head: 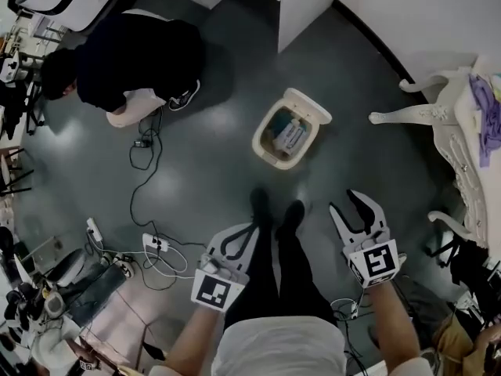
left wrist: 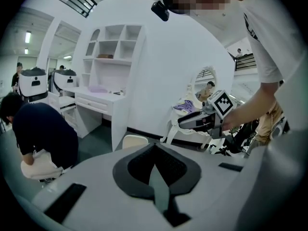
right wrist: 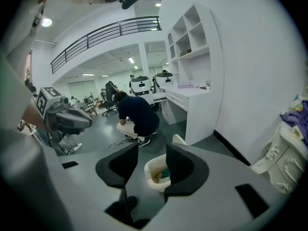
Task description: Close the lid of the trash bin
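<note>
A cream trash bin (head: 286, 131) stands on the dark floor ahead of me, its lid (head: 311, 105) tipped up at the far side and rubbish showing inside. My left gripper (head: 249, 230) is shut and empty, low and to the left, well short of the bin. My right gripper (head: 353, 204) is open and empty, to the near right of the bin. In the right gripper view the bin (right wrist: 155, 176) shows through the gap between the jaws of the right gripper (right wrist: 151, 151), still some way off. In the left gripper view the left gripper (left wrist: 155, 149) has its pads together, and the lid (left wrist: 134, 141) peeks out behind them.
A person in dark clothes (head: 129, 57) crouches at the far left. Cables and power strips (head: 153, 246) trail over the floor at left. White ornate furniture (head: 450, 120) with a purple cloth stands at right, and a white cabinet (head: 309, 2) behind the bin. My shoes (head: 274, 208) are between the grippers.
</note>
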A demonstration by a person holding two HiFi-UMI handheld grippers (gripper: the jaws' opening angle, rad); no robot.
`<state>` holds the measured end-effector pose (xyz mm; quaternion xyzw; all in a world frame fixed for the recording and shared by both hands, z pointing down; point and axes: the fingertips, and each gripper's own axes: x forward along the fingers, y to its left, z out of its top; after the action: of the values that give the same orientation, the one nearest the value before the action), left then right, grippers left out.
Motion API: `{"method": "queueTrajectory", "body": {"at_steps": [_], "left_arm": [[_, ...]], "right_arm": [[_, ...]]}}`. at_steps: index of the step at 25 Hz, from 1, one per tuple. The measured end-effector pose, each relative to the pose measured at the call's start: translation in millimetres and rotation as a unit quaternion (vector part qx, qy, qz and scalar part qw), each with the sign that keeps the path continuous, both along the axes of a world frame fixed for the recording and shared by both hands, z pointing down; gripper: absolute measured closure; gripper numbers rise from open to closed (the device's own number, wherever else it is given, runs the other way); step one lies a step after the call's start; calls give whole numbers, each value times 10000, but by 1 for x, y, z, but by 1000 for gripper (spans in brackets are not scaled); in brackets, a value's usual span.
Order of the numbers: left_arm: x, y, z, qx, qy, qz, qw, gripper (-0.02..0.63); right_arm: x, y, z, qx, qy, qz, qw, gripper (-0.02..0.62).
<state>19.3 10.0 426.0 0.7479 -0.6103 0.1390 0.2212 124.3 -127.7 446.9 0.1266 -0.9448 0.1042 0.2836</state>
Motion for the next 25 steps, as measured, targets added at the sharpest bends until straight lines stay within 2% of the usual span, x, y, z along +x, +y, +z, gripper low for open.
{"method": "queueTrajectory", "body": {"at_steps": [14,25], "left_arm": [[-51,-47,121,-406,195,189,9988,594],[-62,-62,169,-508,418,20,9978,594]], "right_arm": [[-73,-84,150,218,789,5,9966,365],[-95,-165,232,720,1573,104,9849,299]]}}
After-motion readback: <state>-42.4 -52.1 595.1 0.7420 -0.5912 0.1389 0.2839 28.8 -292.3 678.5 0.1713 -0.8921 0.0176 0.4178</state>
